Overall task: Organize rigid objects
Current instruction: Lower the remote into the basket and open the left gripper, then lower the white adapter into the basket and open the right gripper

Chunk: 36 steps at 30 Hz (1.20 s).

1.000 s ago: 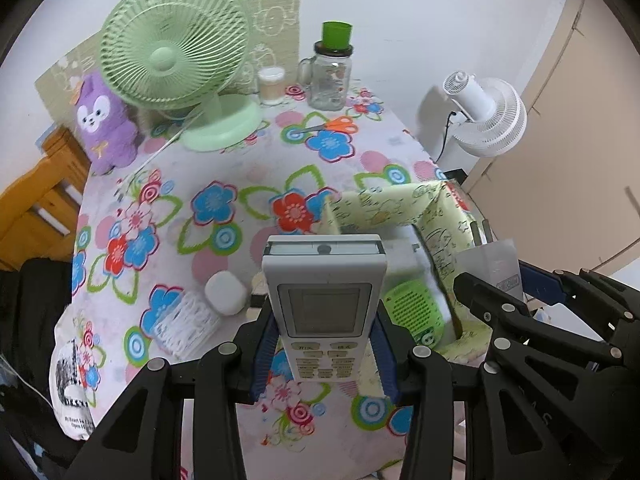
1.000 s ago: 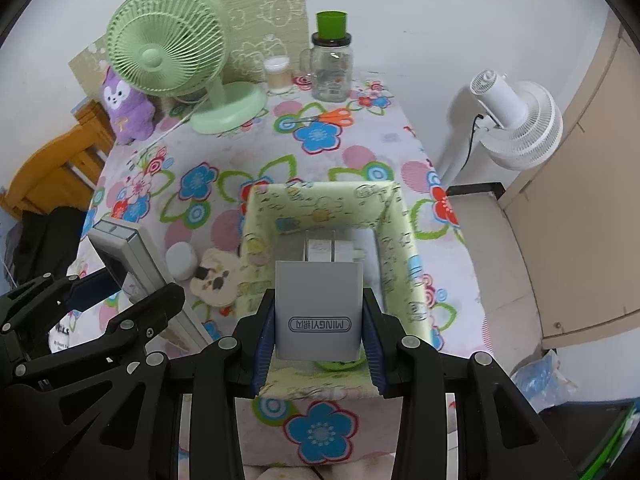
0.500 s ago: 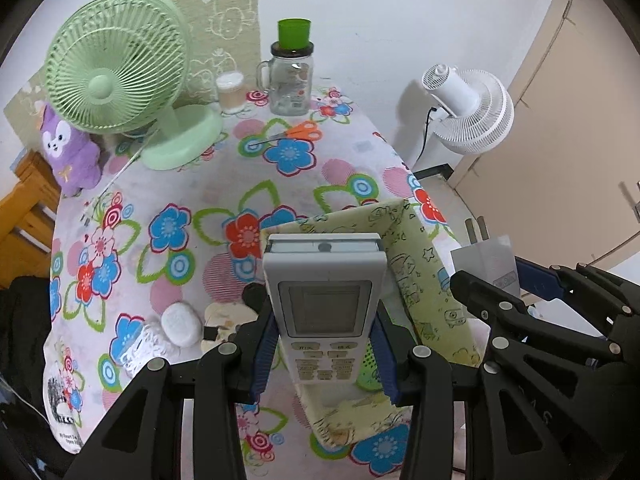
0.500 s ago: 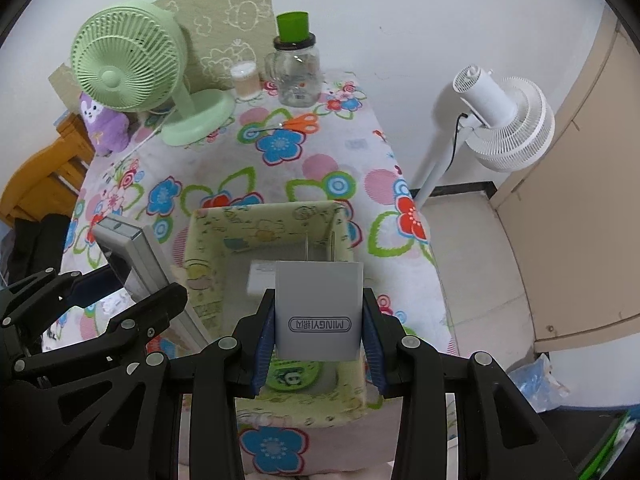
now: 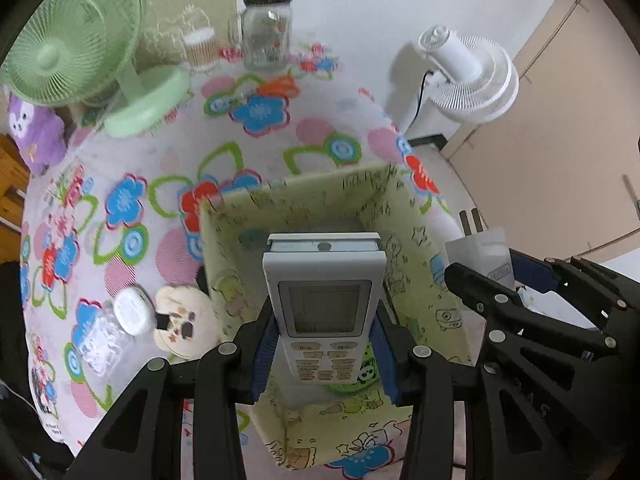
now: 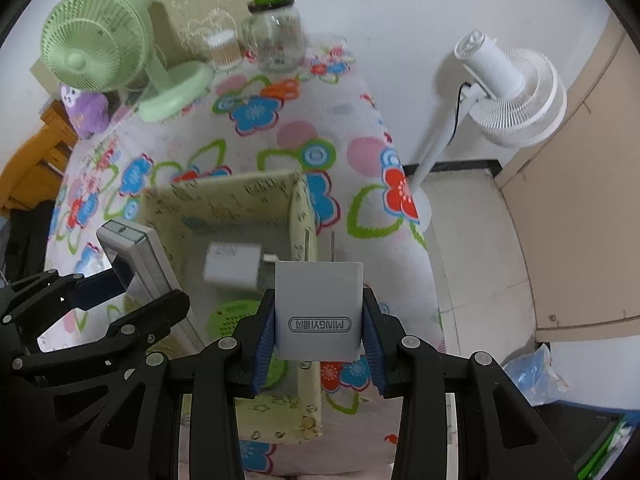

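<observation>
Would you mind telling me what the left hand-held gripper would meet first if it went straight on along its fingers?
Probably the floor of the storage box: the left hand-held gripper, shut on the remote control, points into it. Depth is unclear.

Box (image 5: 304, 200) on worktop (image 5: 280, 136), near right corner. In box: charger (image 6: 232, 266), disc (image 6: 232, 314) nearer. Left of box: coaster (image 5: 186, 322), then case (image 5: 134, 312). Far left: fan (image 5: 72, 48), plush (image 5: 34, 132) beside it. Far edge: jar (image 5: 268, 36), cup (image 5: 200, 50) left of it. Floor fan (image 6: 516, 96) right of worktop.
</observation>
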Available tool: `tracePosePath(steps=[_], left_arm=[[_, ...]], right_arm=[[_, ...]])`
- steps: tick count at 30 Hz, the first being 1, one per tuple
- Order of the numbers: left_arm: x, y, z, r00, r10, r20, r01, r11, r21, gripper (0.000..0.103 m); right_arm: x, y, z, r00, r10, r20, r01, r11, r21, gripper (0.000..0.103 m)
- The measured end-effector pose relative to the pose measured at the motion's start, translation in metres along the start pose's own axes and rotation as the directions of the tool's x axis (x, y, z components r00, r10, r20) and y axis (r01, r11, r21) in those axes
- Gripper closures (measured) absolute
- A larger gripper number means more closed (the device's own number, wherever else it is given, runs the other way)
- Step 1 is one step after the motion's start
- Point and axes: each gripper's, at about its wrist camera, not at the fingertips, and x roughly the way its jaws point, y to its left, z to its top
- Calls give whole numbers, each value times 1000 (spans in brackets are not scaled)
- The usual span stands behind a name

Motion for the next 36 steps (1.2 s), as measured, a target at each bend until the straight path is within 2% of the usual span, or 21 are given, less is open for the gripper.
tracePosePath(steps=[4, 11, 16, 20, 22, 25, 29, 32, 36], left_arm=[[17, -1, -4, 999, -9, -51, 9, 1000, -5, 58], [46, -7, -9, 993, -4, -121, 6, 1000, 16, 58], [56, -13, -10, 992, -6, -128, 10, 999, 33, 56], [58, -16, -9, 991, -19, -129, 26, 998, 57, 44], [55, -17, -10, 992, -3, -124, 12, 997, 71, 31], [45, -15, -10, 995, 21, -101, -12, 996, 89, 25], [25, -5, -13, 996, 53, -74, -46, 995, 90, 22], [9, 2, -19, 998, 26, -62, -20, 996, 81, 21], [-11, 11, -25, 997, 68, -22, -67, 996, 61, 15]], right_arm=[[13, -5, -6, 1000, 4, -31, -4, 1000, 2, 61], [17, -5, -5, 1000, 11, -12, -11, 1000, -13, 61], [16, 0, -6, 1000, 11, -2, -11, 999, -32, 61], [16, 0, -6, 1000, 12, 0, -12, 999, -30, 61], [16, 1, -7, 1000, 9, -2, -9, 1000, -28, 61], [15, 5, -8, 1000, 19, -7, -19, 1000, -23, 61], [10, 14, -9, 999, 38, 1, -37, 999, -29, 61], [4, 26, -10, 998, 57, 19, -56, 997, -46, 61], [-2, 42, -8, 996, 78, 35, -75, 995, -67, 61]])
